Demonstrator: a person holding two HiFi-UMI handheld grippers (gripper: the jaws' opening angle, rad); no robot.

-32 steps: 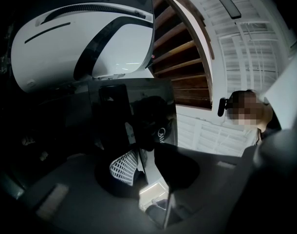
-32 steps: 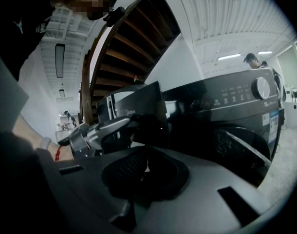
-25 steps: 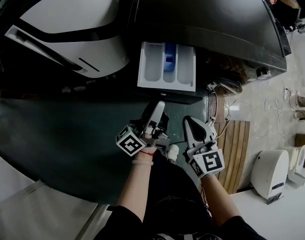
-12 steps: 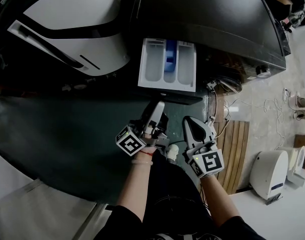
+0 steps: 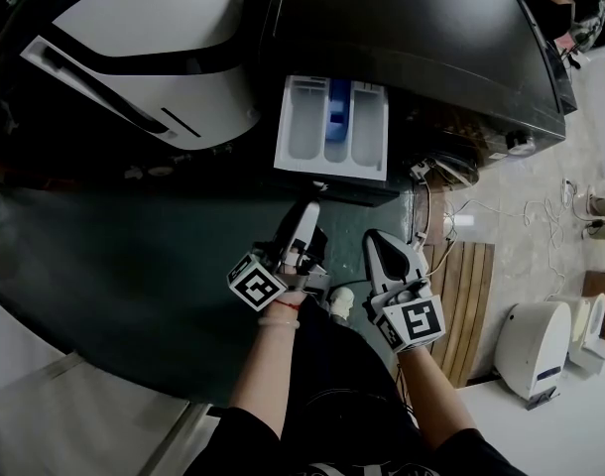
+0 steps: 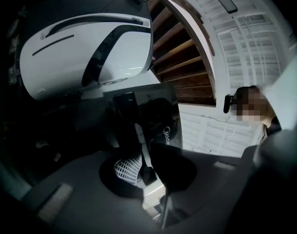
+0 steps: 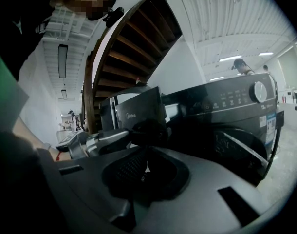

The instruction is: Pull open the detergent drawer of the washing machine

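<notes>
White plastic detergent drawer (image 5: 331, 127), three compartments with a blue insert (image 5: 336, 107), stood drawn well out of the upper left front of the dark glossy washing machine (image 5: 412, 38); the pull looked largely done. The drawer's dark front panel (image 6: 158, 111) faced the left gripper (image 5: 307, 216), which lay just below and in front of it, apparently not touching. In the left gripper view, that gripper's (image 6: 143, 155) jaws were closing to a narrow gap with no part of the drawer pressed between the pads. The right gripper (image 5: 385, 251) hung just beside it, its jaws brought together on nothing in the right gripper view (image 7: 146, 167). Hazards from here, as judged: a forward nudge of the left gripper against the panel would push the drawer back in and undo the opening. A renewed pull with the jaws closed short of the panel's lip would slip off the smooth face. A pull beyond the drawer's stop could tip it down or lift it off its rails. The two grippers were close enough to knock together if either swung sideways. The white rounded appliance with a black band (image 5: 144, 58) stood well clear at the left.
</notes>
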